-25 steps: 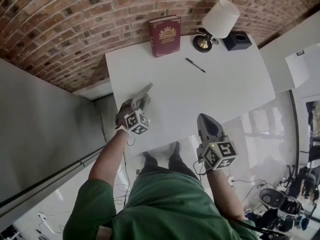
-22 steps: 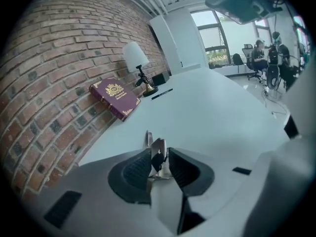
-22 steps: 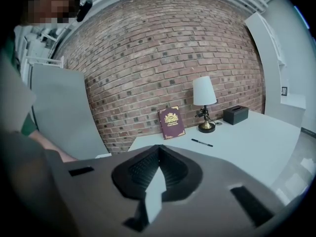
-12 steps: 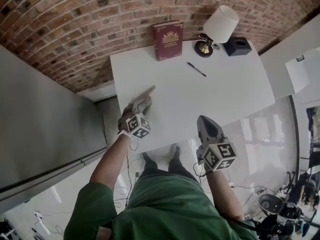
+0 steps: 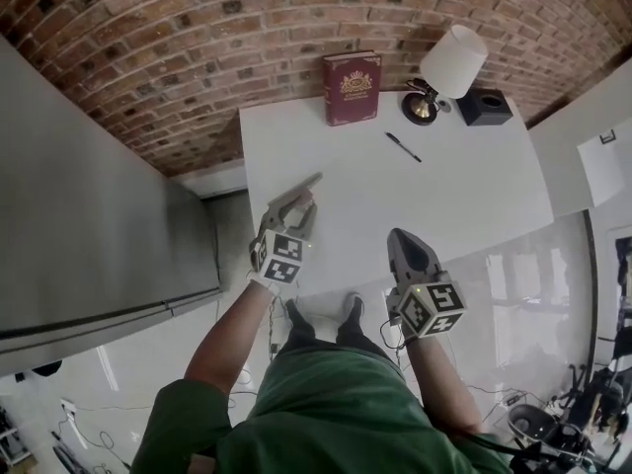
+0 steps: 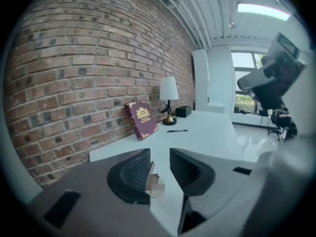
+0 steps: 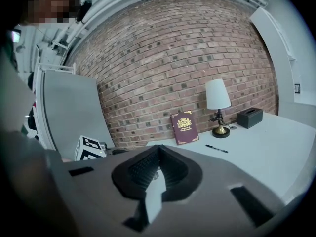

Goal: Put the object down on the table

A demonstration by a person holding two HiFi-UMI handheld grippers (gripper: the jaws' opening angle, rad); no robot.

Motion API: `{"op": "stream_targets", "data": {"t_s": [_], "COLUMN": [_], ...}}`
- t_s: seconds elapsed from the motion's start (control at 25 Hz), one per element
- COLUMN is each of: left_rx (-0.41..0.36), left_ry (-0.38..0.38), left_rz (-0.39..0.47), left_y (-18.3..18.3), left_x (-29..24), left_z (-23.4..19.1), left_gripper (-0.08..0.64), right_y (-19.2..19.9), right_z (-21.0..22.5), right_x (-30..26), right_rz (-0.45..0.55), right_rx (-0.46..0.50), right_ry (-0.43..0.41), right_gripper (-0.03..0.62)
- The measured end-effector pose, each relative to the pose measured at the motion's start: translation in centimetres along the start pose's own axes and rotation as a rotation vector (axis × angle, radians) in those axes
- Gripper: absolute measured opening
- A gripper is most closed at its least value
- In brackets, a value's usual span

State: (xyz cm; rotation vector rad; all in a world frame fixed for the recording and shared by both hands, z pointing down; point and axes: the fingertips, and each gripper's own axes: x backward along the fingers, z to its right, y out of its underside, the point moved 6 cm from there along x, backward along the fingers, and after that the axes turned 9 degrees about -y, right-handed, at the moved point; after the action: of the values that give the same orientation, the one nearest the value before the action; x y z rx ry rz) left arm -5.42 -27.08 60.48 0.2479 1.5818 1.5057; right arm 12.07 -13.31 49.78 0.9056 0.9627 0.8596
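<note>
Black box (image 5: 484, 107) beside lamp (image 5: 449, 67) on table (image 5: 444, 205)

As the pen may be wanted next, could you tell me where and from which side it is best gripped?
Grip the pen at mid-barrel, coming down from above with the jaws set across its length. It lies flat and slanted on the white table, thin, with bare surface on both sides; a level approach would likely just push it along.

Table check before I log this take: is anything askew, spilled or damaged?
Nothing stands out. The book leans against the wall, the lamp stands upright and the pen lies flat. No spill or damage shows.
</note>
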Motion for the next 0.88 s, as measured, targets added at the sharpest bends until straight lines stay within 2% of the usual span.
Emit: {"op": "stream_targets", "data": {"t_s": [0.16,0.28,0.4,0.6,0.88], "left_rx": [0.059,0.114,0.153,0.161,0.238], "left_ry": [-0.036,-0.075,-0.118,-0.184,-0.244], "left_rz": [-0.022,0.007,0.067,0.211,0.335], "left_y": [-2.2,-4.1,-6.7,-11.7,-16.8], "left_x": [2.1,3.8,5.4,8.0,12.2], "left_z": [-0.5,-1.8,-2.9,-4.1,-5.1], "left_gripper": [0.097,0.086,0.075,0.057,0.036], "right_y": [-1.4,-2.6,-4.3,-7.6,-11.9], "right_z": [-0.6,-0.8,-0.8,-1.1,-2.4], "right_x": [-0.9,-1.7,-2.3,-2.9,-2.8], "right_rz": [0.025,0.045,0.078,0.150,0.234], "right_rx": [0.026,0.053,0.083,0.142,0.248], "right_ry": [-0.051,-0.078,-0.098,-0.133,-0.160], "right_gripper": [0.002,0.002,0.003,0.003,0.003]}}
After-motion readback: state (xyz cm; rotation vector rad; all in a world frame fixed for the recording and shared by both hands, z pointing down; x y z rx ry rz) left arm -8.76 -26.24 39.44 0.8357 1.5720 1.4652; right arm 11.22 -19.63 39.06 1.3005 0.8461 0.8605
